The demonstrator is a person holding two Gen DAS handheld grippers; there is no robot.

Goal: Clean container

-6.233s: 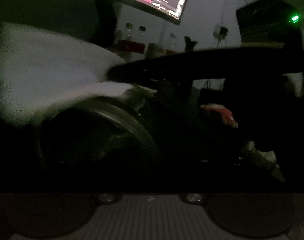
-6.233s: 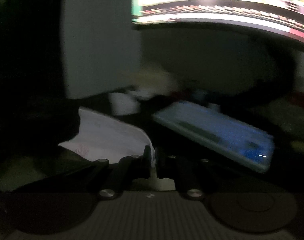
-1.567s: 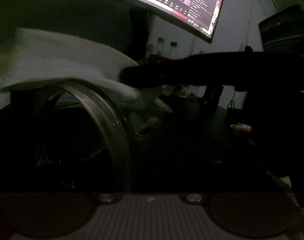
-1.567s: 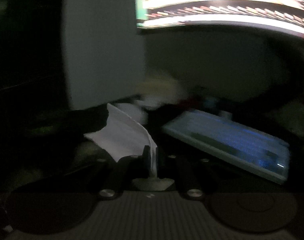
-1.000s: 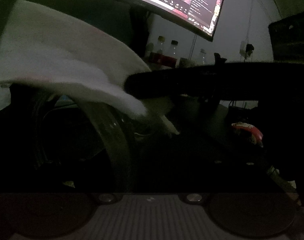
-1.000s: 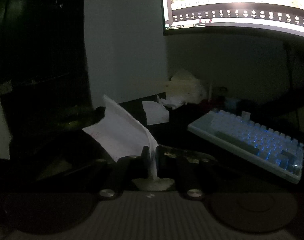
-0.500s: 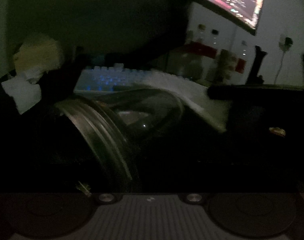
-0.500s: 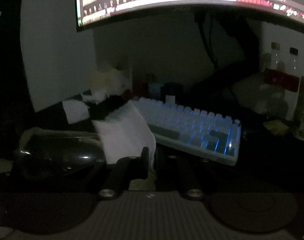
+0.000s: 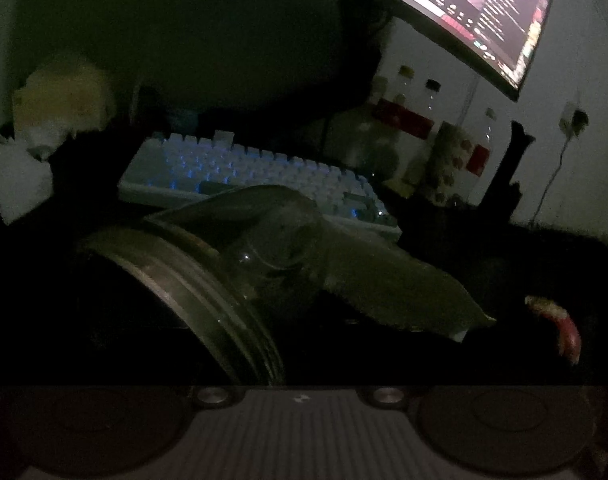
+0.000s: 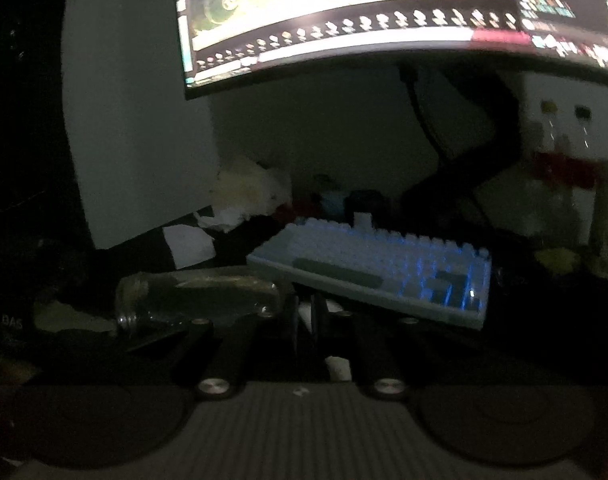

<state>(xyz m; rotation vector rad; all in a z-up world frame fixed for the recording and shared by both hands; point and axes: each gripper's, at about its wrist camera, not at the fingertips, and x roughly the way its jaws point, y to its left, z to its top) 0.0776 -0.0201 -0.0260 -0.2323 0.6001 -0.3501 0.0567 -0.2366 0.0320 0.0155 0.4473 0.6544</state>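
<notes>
Jar (image 10: 195,300) lies sideways, left of right jaws.

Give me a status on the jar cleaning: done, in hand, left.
Done: nothing I can confirm; the lighting is too dim to judge the glass. In hand: the jar lies on its side, apparently held by the left tool, though its fingers are lost in the dark. The right tool is shut on the white tissue, wiping against the jar. Left: finishing the wipe and setting the jar down.

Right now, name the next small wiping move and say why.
Probably draw the right hand-held gripper along the glass jar, dragging the tissue over its wall. The jar lies on its side, and the tissue, pinched between the shut fingers, already drapes over it.
</notes>
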